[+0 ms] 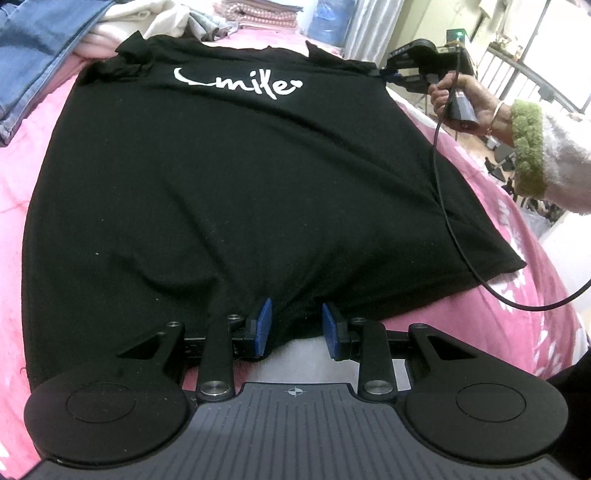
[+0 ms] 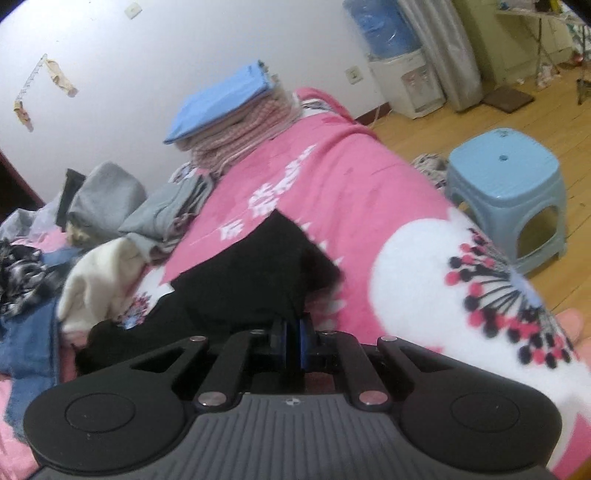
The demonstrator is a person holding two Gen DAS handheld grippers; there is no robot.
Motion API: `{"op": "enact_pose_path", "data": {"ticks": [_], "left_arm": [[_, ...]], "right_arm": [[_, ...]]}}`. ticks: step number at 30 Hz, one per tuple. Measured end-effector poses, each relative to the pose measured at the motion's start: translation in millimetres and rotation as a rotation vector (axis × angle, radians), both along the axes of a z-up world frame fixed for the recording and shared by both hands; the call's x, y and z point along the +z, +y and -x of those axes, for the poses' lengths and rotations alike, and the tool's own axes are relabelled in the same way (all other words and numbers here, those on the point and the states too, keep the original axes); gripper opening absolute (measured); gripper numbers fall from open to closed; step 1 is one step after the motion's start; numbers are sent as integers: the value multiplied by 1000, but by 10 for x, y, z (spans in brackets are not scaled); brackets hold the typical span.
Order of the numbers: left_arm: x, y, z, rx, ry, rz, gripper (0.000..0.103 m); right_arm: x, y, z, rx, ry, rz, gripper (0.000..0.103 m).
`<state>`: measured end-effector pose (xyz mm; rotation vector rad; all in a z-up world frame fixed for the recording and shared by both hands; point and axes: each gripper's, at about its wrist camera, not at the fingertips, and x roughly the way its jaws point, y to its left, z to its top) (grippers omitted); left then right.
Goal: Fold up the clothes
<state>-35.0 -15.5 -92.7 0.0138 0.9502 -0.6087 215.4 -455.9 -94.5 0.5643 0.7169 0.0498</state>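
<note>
A black T-shirt (image 1: pixel 221 166) with a white "smile" print lies spread flat on the pink blanket (image 1: pixel 480 314). My left gripper (image 1: pixel 295 325) is at the near hem, and its blue pads pinch a bunch of the black cloth, with creases running out from it. At the far right shoulder, a person's hand (image 1: pixel 454 99) holds my right gripper (image 1: pixel 388 72) against the sleeve. In the right wrist view, my right gripper (image 2: pixel 294 332) has its pads nearly together on the edge of the black sleeve (image 2: pixel 258 266), which lifts off the blanket.
Blue jeans (image 1: pixel 33 48) and cream clothing (image 1: pixel 155 18) lie beyond the shirt's far left. Grey folded clothes (image 2: pixel 159 214) and a stack of folded fabric (image 2: pixel 229 122) sit at the bed's far end. A blue stool (image 2: pixel 506 184) stands on the wooden floor. A black cable (image 1: pixel 443 184) crosses the shirt's right edge.
</note>
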Motion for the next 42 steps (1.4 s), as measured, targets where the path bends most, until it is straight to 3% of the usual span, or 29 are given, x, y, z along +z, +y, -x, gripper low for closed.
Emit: {"op": "enact_pose_path", "data": {"ticks": [10, 12, 15, 21, 28, 31, 35, 37, 42], "left_arm": [[20, -3, -3, -8, -5, 2, 30], [28, -4, -9, -8, -1, 6, 30], [41, 19, -14, -5, 7, 21, 30], [130, 157, 92, 11, -1, 55, 30], [389, 522, 313, 101, -32, 88, 31], [468, 779, 383, 190, -39, 80, 33], [449, 1100, 378, 319, 7, 52, 34], [388, 1244, 359, 380, 55, 91, 35], [244, 1392, 305, 484, 111, 177, 43]], "right_arm": [[-216, 34, -85, -42, -3, 161, 6], [-177, -9, -74, -55, 14, 127, 10], [-10, -104, 113, -81, 12, 54, 35], [519, -240, 846, -56, -82, -63, 36], [1109, 215, 1697, 187, -174, -188, 36], [1123, 516, 1928, 296, -143, -292, 36], [916, 975, 2160, 412, -78, -349, 36], [746, 1228, 2272, 464, -26, -370, 36], [430, 1795, 2569, 576, 89, -246, 36]]}}
